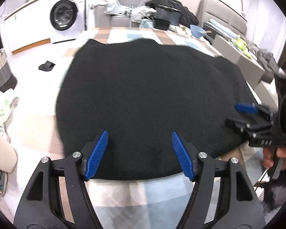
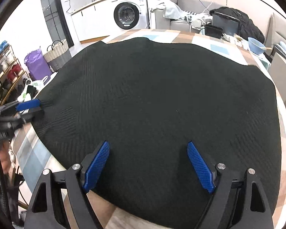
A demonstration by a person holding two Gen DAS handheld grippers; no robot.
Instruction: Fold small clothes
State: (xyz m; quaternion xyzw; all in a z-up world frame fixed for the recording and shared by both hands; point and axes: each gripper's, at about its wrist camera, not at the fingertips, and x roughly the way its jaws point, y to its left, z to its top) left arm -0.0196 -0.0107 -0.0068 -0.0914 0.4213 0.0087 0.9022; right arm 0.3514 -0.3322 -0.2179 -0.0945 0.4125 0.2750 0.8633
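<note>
Garment, black ribbed knit, lies spread flat across table.

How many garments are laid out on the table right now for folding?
1. A single black ribbed knit garment lies spread flat across the checked tablecloth, with both open hand-held grippers at its near edge. More clothes are heaped on the grey sofa behind; anything beneath the garment is hidden.

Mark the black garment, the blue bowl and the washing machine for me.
black garment [image 2: 158,99], right wrist view, middle of the spread cloth.
blue bowl [image 2: 255,45], right wrist view, its outer wall.
washing machine [image 1: 63,15], left wrist view, the round door.
</note>
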